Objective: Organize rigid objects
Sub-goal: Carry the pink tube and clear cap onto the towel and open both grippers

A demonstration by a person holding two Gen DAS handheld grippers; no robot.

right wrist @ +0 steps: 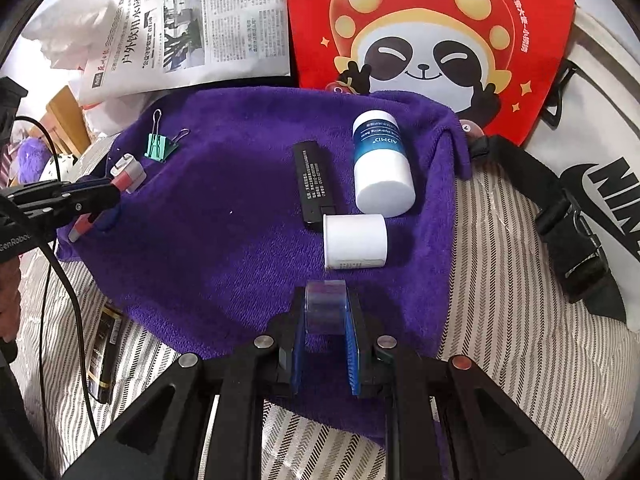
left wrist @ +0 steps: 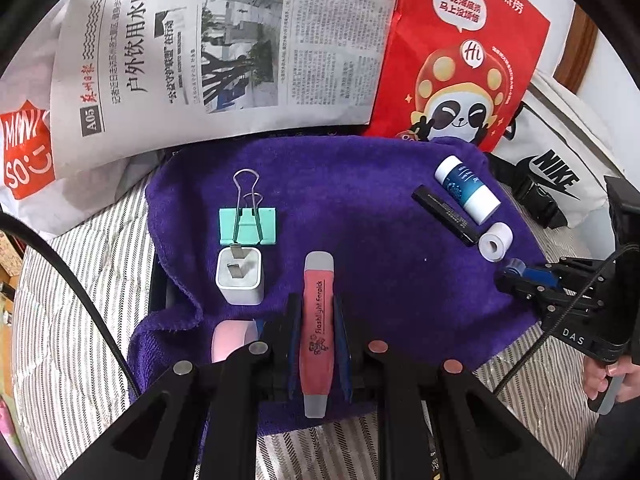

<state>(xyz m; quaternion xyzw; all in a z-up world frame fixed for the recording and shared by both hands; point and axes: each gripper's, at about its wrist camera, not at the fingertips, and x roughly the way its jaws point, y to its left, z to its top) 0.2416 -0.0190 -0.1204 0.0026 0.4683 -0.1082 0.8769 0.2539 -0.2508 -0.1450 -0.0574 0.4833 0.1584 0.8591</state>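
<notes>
While my left gripper [left wrist: 318, 332] clamps the pink earpick [left wrist: 319, 320] and my right gripper [right wrist: 325, 320] pinches a clear cap [right wrist: 325, 306], both over the purple towel [left wrist: 352, 184], farther off lie the roll [right wrist: 355, 242], black stick [right wrist: 314, 182], bottle [right wrist: 380, 162] and clip [left wrist: 248, 226]

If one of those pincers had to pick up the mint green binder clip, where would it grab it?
Probably by the mint green binder clip body, coming down from above with the fingers across its two long edges. It lies flat on the purple towel, and its wire handles are thin and would likely slip. The white charger plug sits close at its near side, so avoid that side.
</notes>
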